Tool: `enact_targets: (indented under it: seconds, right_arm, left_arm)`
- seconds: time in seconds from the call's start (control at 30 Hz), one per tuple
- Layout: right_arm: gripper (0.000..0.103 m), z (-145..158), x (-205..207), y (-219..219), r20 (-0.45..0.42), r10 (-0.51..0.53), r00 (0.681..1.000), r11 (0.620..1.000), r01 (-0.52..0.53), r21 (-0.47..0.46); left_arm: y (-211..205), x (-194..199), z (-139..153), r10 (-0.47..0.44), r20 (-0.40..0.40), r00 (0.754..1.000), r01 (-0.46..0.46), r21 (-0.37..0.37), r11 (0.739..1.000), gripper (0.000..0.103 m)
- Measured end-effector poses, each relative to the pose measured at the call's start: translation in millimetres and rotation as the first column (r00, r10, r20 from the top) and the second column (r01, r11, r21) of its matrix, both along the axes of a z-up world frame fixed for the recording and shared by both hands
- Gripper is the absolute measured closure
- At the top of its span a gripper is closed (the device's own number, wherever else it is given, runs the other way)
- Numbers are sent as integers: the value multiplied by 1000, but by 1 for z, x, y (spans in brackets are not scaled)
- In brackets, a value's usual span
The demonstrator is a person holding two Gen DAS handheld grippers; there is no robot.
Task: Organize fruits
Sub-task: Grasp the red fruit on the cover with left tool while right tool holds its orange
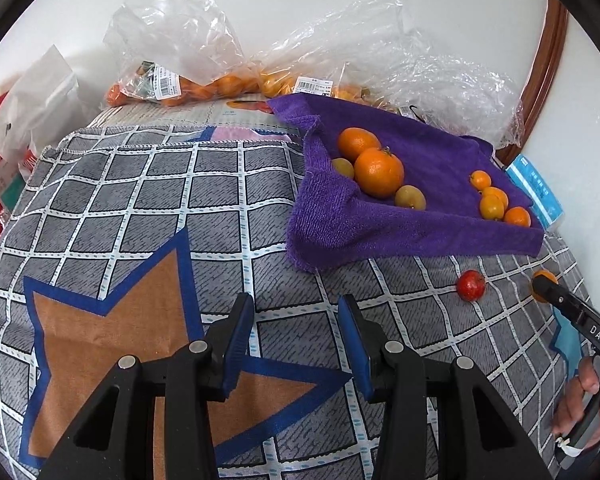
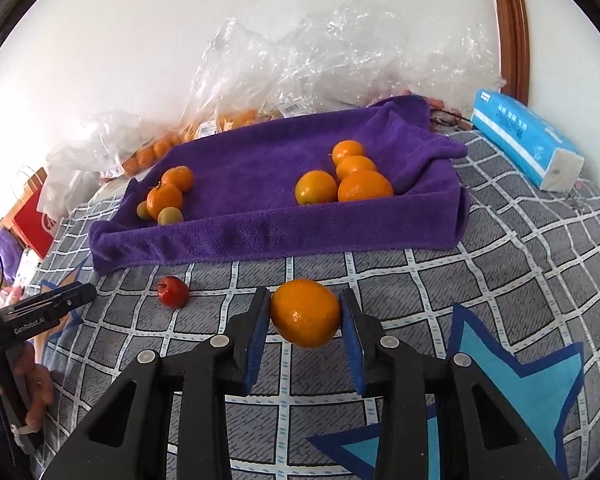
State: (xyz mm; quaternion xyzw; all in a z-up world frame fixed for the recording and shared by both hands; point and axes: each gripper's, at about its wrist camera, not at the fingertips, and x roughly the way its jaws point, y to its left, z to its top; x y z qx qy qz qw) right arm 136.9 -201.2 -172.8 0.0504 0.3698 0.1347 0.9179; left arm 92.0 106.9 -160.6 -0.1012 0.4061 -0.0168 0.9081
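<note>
Right tool [image 2: 305,316] seemingly clamping orange [image 2: 305,312].

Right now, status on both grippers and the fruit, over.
Right gripper shut on orange. Left gripper open, empty. Red fruit loose beside purple towel. Path clear.

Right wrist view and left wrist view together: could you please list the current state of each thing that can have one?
right gripper: shut on the orange.
orange: held between the pads, in front of the towel.
left gripper: open, holding nothing.
red fruit: loose on the checked cloth, outside the towel.
purple towel: spread out, edges raised, fruit in two groups on it.
plastic bags: crumpled, some holding oranges.
</note>
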Motion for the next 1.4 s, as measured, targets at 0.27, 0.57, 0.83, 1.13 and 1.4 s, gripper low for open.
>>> enact_targets:
  seconds: [0.27, 0.57, 0.83, 1.13, 1.4]
  right_arm:
    - [68, -4, 2, -7, -33, -52, 998, 999, 53, 11]
    - [68, 6, -12, 2, 47, -51, 998, 993, 56, -107]
    - [68, 4, -15, -35, 35, -148, 988, 985, 151, -85]
    - [68, 0, -13, -38, 8, -155, 988, 986, 155, -66]
    - [68, -2, -12, -39, -5, -154, 988, 987, 153, -57]
  left_arm:
    - [6, -2, -1, -2, -1, 1000, 2, -47, 999, 57]
    - [-42, -9, 13, -76, -16, 997, 76, 16, 997, 57]
    - [-98, 9, 17, -188, 1, 982, 188, -26, 982, 56]
    - [-126, 23, 11, -201, 0, 980, 200, 75, 977, 56]
    - [-133, 31, 4, -198, -21, 980, 199, 94, 976, 79]
